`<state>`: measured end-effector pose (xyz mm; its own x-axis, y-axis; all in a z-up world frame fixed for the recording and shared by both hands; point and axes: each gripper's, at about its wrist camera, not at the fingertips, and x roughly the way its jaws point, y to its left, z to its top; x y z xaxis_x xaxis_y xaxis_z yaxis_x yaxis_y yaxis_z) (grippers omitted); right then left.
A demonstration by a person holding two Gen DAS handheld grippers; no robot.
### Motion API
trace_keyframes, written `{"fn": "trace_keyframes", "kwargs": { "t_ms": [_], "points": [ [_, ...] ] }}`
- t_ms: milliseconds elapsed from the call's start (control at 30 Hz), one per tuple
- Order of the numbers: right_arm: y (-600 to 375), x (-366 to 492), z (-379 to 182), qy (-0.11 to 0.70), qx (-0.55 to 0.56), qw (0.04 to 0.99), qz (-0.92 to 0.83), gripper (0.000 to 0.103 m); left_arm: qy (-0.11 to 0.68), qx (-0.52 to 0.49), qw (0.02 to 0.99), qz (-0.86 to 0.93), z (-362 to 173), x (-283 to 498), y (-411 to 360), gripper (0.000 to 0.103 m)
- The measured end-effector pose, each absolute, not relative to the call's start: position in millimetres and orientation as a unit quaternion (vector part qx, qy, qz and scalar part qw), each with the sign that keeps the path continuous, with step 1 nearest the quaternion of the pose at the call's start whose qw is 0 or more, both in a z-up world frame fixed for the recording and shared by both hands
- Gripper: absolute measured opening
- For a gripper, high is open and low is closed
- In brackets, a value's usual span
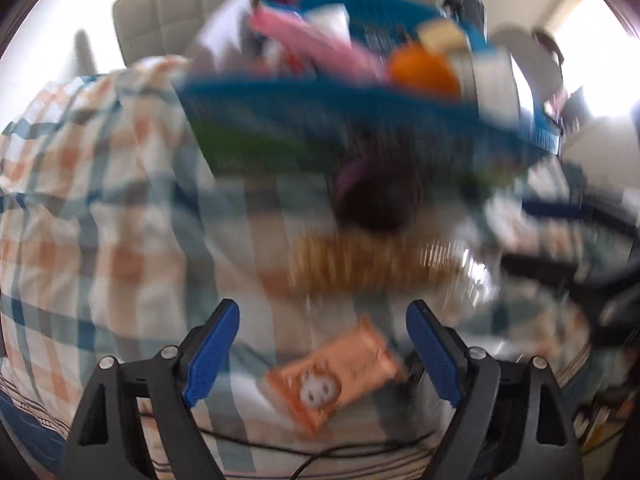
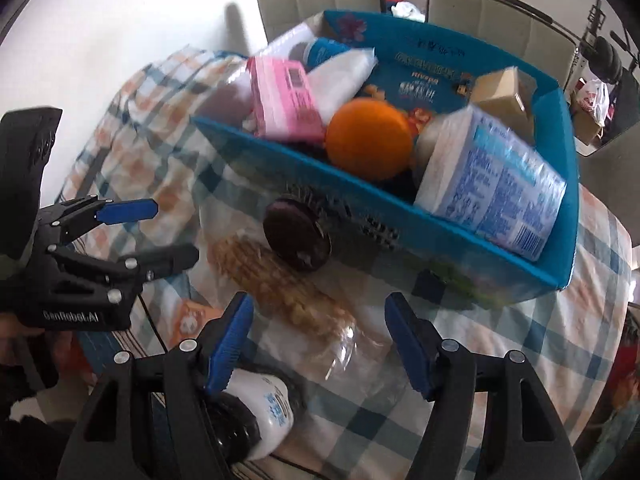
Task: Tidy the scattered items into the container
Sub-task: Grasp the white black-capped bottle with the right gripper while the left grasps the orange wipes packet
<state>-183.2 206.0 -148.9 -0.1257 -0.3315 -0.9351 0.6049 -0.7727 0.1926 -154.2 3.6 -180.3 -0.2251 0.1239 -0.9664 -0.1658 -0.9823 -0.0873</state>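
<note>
A blue box stands on the checked tablecloth and holds an orange, a pink pack, a white-blue pack and more. In front of it lie a round hairbrush, a bagged corn cob, an orange snack packet and a white bottle. My left gripper is open above the snack packet; it also shows at the left of the right wrist view. My right gripper is open and empty over the clear bag. The left wrist view is blurred.
Beige chairs stand behind the table. The box fills the far side of the left wrist view. Gym gear and a bag sit at the far right. A thin cable runs along the table's near edge.
</note>
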Motion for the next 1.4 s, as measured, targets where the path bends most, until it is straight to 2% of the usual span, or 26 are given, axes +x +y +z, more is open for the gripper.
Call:
{"fn": "trace_keyframes", "kwargs": {
  "t_ms": [100,200,267,333,433,533,600,700,933,967,1033,1100,1233,1400],
  "points": [
    [211.8,-176.3,-167.0,0.130,0.594,0.319,-0.726,0.071,0.060,-0.632,0.098,0.767,-209.3,-134.2,14.1,0.085],
    [219.5,-169.8,-169.3,0.133,0.590,0.331,-0.725,0.071,0.020,-0.633,0.107,0.767,-215.2,-130.9,6.5,0.085],
    [224.4,-160.9,-163.0,0.131,0.580,0.338,-0.730,0.071,0.016,-0.630,0.104,0.770,-215.2,-133.1,3.5,0.085],
    [235.8,-148.2,-150.7,0.116,0.561,0.340,-0.746,0.071,0.024,-0.624,0.105,0.774,-214.7,-133.4,4.4,0.080],
    [255.5,-124.1,-130.1,0.074,0.537,0.348,-0.765,0.071,0.021,-0.620,0.114,0.776,-216.3,-133.1,6.6,0.070],
    [263.9,-88.1,-121.5,0.064,0.516,0.354,-0.778,0.074,0.013,-0.615,0.119,0.779,-215.0,-134.0,8.6,0.054],
    [261.7,-64.8,-123.5,0.070,0.501,0.358,-0.785,0.074,0.014,-0.612,0.118,0.782,-210.0,-133.6,11.8,0.029],
    [255.1,-37.7,-139.6,0.092,0.493,0.344,-0.794,0.074,0.027,-0.610,0.108,0.785,-203.7,-131.1,12.4,0.021],
    [238.5,-9.4,-169.4,0.118,0.470,0.327,-0.811,0.074,0.019,-0.618,0.079,0.782,-198.5,-117.0,-19.8,0.021],
    [233.8,-9.3,-172.3,0.129,0.459,0.320,-0.819,0.074,0.013,-0.619,0.072,0.782,-197.5,-114.3,-26.3,0.023],
    [226.2,-11.9,-176.5,0.143,0.441,0.307,-0.831,0.077,-0.005,-0.618,0.060,0.784,-192.7,-109.8,-37.2,0.033],
    [220.3,-16.9,-179.7,0.143,0.429,0.301,-0.839,0.080,-0.022,-0.610,0.058,0.790,-184.8,-103.2,-44.8,0.071],
    [210.8,-23.1,-179.2,0.142,0.408,0.305,-0.848,0.081,-0.011,-0.594,0.079,0.801,-172.4,-90.5,-43.9,0.077],
    [210.3,-27.6,-182.5,0.134,0.402,0.309,-0.851,0.082,0.030,-0.624,0.096,0.775,-205.7,-81.6,-19.6,0.077]
  ]
}}
